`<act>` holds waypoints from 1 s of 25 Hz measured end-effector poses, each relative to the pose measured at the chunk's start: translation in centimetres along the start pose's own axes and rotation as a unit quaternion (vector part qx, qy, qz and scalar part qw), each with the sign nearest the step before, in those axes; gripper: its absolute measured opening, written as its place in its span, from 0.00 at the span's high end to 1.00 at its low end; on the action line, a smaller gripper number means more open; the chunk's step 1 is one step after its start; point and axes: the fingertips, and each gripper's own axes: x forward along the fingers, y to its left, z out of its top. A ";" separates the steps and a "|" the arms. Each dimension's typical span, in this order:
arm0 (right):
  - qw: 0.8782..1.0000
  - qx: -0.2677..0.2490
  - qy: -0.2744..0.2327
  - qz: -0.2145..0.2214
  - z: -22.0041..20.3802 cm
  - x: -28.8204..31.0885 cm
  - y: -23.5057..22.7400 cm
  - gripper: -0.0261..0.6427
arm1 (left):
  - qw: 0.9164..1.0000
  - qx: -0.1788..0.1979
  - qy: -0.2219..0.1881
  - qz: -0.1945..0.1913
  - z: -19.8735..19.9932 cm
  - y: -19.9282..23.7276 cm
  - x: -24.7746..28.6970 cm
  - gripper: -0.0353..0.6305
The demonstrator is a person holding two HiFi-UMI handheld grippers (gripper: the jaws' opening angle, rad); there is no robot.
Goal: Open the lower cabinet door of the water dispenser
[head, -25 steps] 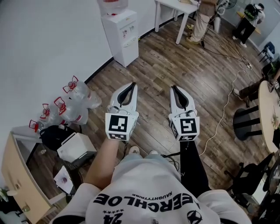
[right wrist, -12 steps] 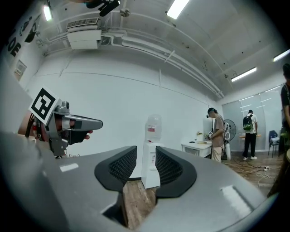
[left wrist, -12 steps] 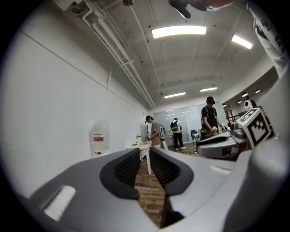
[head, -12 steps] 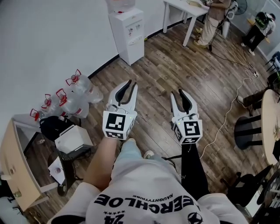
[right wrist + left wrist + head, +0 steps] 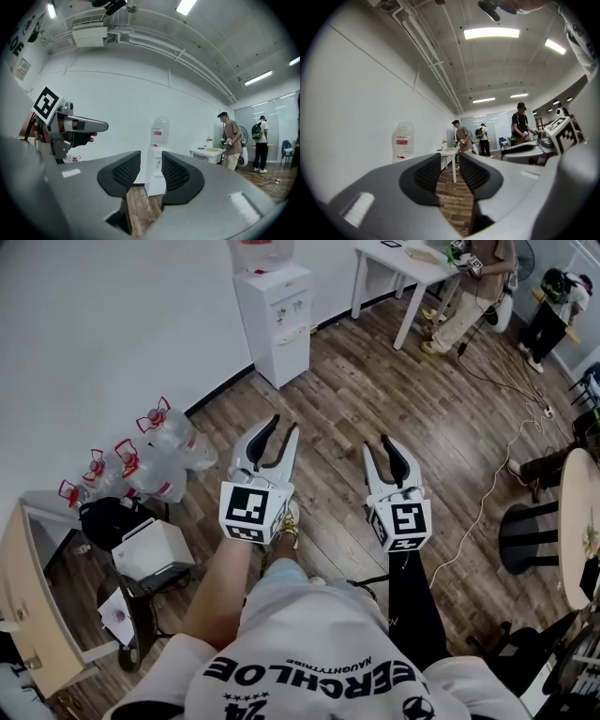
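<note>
As the hand-held grippers (left [image 5: 285,424], right [image 5: 377,443]) have just opened, empty, the water dispenser [image 5: 278,320] stands well ahead, door [image 5: 294,352] seemingly shut.

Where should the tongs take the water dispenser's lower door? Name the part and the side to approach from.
Probably a vertical edge of the lower door, approached from the front: the water dispenser stands back against the wall, tap panel facing the room. No handle or hinge side can be made out from here.

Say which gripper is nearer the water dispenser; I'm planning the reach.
Left. The left gripper is short of the water dispenser, nearly straight before it; the right gripper is farther, offset rightward. Both have just been opening, empty.
</note>
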 end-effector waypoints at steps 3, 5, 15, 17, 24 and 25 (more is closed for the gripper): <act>1.000 -0.016 0.003 -0.001 0.1 3.3 -0.8 0.78 | 1.000 -0.001 0.002 -0.005 -0.8 1.9 2.8 0.75; 1.000 -0.016 0.004 -0.004 0.2 5.7 -1.5 0.78 | 1.000 -0.004 0.002 -0.010 -1.0 3.5 4.8 0.75; 1.000 -0.008 0.017 -0.015 0.8 17.7 -3.5 0.78 | 0.999 -0.006 0.012 -0.032 -0.7 11.6 14.5 0.75; 1.000 -0.007 0.019 -0.015 0.8 19.6 -3.7 0.78 | 0.999 -0.004 0.014 -0.035 -0.9 12.9 15.8 0.75; 1.000 -0.012 0.023 -0.012 1.3 26.1 -3.6 0.78 | 0.999 -0.007 0.019 -0.037 -1.4 17.7 19.4 0.75; 1.000 -0.014 0.024 -0.011 1.2 26.9 -3.5 0.78 | 0.999 -0.007 0.018 -0.039 -1.5 18.2 19.9 0.75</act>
